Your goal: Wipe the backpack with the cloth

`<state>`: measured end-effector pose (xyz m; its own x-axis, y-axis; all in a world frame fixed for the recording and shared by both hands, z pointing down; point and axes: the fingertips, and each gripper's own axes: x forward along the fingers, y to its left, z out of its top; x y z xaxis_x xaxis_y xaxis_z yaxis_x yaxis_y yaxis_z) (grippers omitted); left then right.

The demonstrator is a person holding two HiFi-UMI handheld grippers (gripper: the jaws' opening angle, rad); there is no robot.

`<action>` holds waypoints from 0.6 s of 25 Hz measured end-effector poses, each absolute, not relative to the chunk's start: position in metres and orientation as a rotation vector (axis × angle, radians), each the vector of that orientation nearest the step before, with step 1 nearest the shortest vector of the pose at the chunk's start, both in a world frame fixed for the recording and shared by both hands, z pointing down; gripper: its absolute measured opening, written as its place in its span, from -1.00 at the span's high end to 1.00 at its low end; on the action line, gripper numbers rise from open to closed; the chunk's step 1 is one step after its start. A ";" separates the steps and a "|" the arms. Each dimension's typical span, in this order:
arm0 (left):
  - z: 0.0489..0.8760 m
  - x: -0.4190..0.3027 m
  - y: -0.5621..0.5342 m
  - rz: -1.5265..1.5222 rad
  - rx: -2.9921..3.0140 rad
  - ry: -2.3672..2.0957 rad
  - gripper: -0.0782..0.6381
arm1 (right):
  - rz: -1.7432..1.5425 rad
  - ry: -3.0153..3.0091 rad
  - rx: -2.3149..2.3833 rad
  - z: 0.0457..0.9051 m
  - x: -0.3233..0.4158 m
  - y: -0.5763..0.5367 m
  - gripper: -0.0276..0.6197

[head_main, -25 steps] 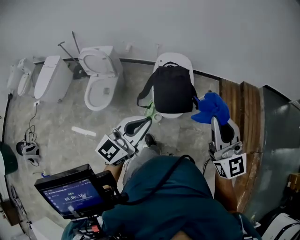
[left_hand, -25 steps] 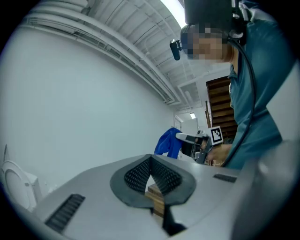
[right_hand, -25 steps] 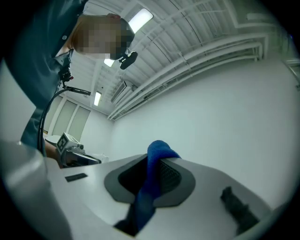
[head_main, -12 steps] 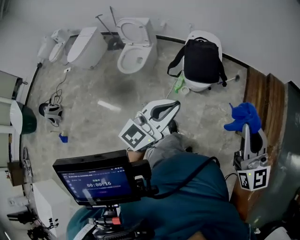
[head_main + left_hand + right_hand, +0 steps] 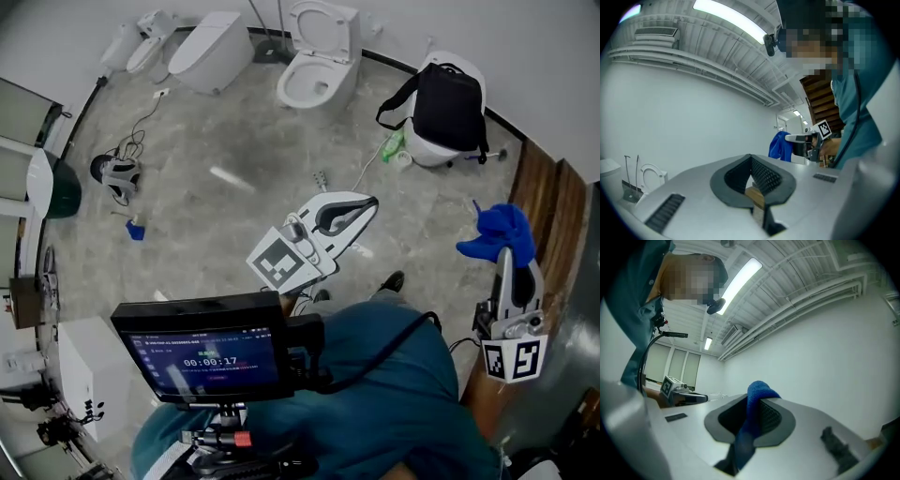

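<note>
The black backpack [image 5: 448,105] rests upright on a white toilet [image 5: 433,150] at the far upper right of the head view. My right gripper [image 5: 504,251] is well short of it, near the right edge, shut on the blue cloth [image 5: 498,234], which bunches above its tips. In the right gripper view the cloth [image 5: 751,420] hangs out between the jaws, which point up at wall and ceiling. My left gripper [image 5: 366,201] hovers mid-floor, jaws together with nothing in them. Its own view shows the left gripper [image 5: 751,158] aimed at a bare wall, with the cloth [image 5: 779,146] off to the right.
Two more white toilets [image 5: 319,56] [image 5: 211,39] stand along the back wall. A green bottle [image 5: 392,145] lies by the backpack's toilet. Wooden boards [image 5: 542,202] run down the right side. A headset with cable [image 5: 112,173] lies at left. A monitor [image 5: 208,354] sits low in front.
The backpack has shifted from close ahead to far at the upper right as the view backed away. The right gripper with the cloth, earlier beside the backpack, is now well apart from it.
</note>
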<state>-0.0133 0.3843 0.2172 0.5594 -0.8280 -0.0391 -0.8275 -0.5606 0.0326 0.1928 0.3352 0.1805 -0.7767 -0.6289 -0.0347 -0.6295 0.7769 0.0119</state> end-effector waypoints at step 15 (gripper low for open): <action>0.223 -0.077 0.575 -0.199 2.832 -1.173 0.77 | 0.111 2.813 -1.327 0.144 0.140 0.547 0.78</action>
<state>-0.0769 0.5754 0.2225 0.7005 -0.7076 -0.0926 -0.6986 -0.7064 0.1138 0.1400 0.5471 0.1435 -0.6359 -0.7697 -0.0568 -0.7718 0.6337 0.0519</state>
